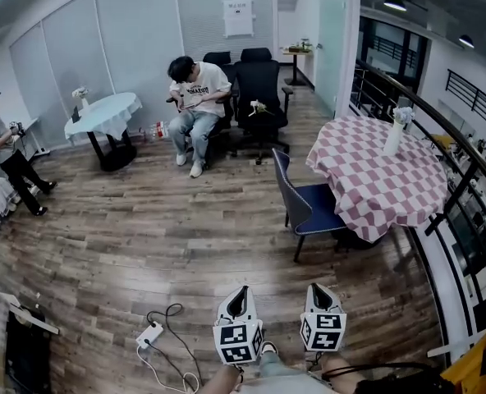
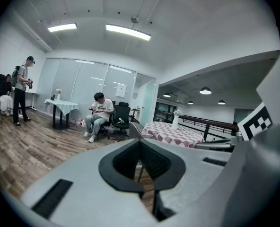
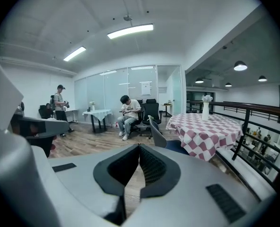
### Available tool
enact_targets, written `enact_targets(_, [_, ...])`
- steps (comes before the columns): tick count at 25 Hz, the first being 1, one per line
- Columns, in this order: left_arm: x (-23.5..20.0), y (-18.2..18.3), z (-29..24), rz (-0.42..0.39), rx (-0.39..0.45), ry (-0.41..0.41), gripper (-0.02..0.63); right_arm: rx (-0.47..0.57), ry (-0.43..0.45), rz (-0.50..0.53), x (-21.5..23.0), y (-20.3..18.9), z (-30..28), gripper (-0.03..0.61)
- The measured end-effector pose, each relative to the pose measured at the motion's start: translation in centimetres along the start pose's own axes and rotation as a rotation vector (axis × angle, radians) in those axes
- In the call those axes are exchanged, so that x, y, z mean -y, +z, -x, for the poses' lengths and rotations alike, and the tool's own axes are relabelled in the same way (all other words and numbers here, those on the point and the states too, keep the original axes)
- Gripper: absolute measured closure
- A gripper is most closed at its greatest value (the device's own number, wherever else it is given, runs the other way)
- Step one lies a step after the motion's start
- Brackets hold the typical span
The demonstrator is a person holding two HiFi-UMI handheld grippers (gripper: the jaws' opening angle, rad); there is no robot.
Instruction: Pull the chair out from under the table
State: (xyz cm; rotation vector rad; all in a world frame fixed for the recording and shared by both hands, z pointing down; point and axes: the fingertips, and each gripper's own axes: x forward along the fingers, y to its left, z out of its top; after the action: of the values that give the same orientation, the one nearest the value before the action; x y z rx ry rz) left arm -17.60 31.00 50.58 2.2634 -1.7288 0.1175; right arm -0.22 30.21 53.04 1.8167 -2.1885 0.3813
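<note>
Wood-plank floor (image 1: 144, 245) runs to a frosted glass partition wall (image 1: 136, 23). A white-clothed round table (image 1: 103, 113) stands left, black office chairs (image 1: 258, 97) beside it, 2 ceiling strip lights (image 2: 128, 31) overhead.

Grey hand-held grippers (image 1: 240, 290) (image 1: 318, 288), black-lined jaws

A seated person (image 1: 195, 97), black office chair (image 1: 259, 89) and white-clothed round table (image 1: 103, 113)

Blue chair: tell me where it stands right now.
In the head view the blue chair stands right of centre, its seat tucked partly under the left edge of the checked-cloth table, its backrest on the side away from it.
</note>
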Motion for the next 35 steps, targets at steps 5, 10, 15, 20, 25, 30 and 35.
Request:
enact_targets(5, [-1.0, 1.6, -3.7, -0.006, 0.006, 0.012, 0.611, -0.013, 0.022, -0.002, 0.8, 1.8, -3.9, 0.56])
enact_targets(10, [-1.7, 2.3, -7.3, -0.003, -0.002, 0.028, 0.611, -0.044, 0.051, -0.025, 1.7, 2.4, -7.7, 0.56])
enact_targets(15, [-2.4, 3.1, -10.8, 0.001, -0.005, 0.045, 0.611, -0.05, 0.079, -0.023, 2.5, 3.7, -11.4, 0.56])
enact_targets(20, [-2.7, 3.3, -14.1, 0.009, -0.03, 0.04, 0.611, -0.063, 0.104, -0.027, 3.3, 4.7, -14.7, 0.56])
enact_targets(25, [-2.2, 3.2, -16.8, 0.003, -0.052, 0.016, 0.611, -0.074, 0.104, -0.04, 4.4, 5.0, -16.9, 0.56])
enact_targets(30, [-0.8, 2.4, -19.3, -0.016, -0.09, -0.03, 0.611, -0.103, 0.066, -0.071, 6.4, 4.0, -17.9, 0.56])
enact_targets(35, [0.9, 2.2, -22.1, -0.036, -0.112, -0.098, 0.611, -0.135, 0.006, -0.109, 8.8, 2.9, -18.5, 0.56])
